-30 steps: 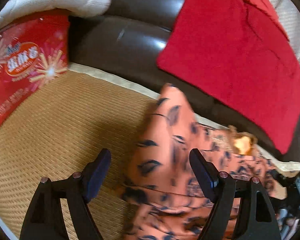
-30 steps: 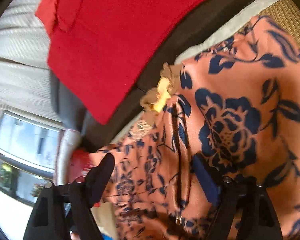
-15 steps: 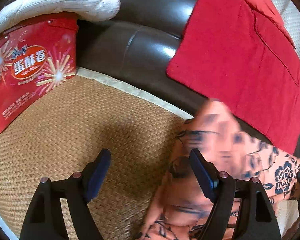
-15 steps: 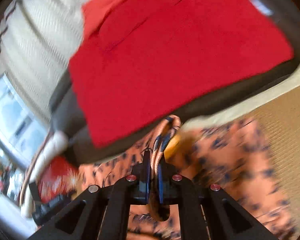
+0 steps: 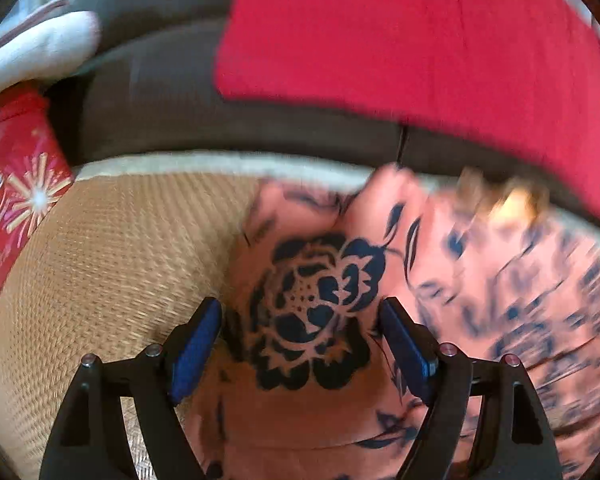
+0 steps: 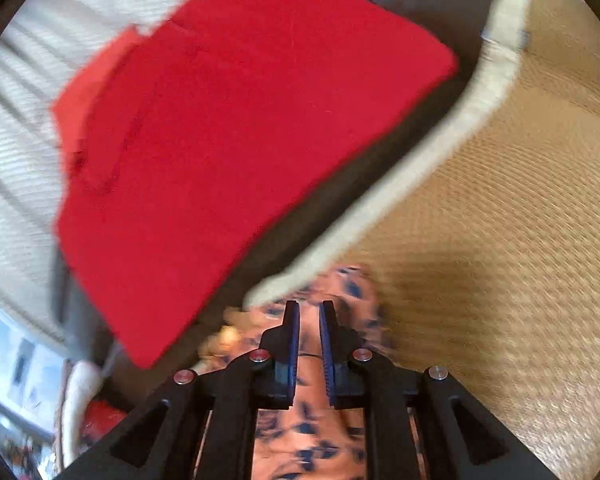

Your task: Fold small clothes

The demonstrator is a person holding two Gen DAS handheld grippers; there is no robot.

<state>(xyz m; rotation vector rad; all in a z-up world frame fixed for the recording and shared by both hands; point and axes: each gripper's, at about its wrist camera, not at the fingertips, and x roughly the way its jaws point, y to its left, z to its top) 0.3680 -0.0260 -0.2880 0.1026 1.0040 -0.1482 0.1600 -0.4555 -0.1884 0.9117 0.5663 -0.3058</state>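
Note:
An orange garment with dark blue flowers lies on a woven straw mat. My left gripper is open, its blue pads on either side of a large flower print, just above the cloth. My right gripper is shut on a fold of the same orange garment and holds it over the mat. Both views are blurred by motion.
A folded red garment lies on the dark leather sofa back, also in the right wrist view. A red snack box and a white cushion sit at the left. The mat has a cream border.
My right gripper closed on the orange garment and pulled it across the mat. My left gripper moved right, over the flower print, and stayed open.

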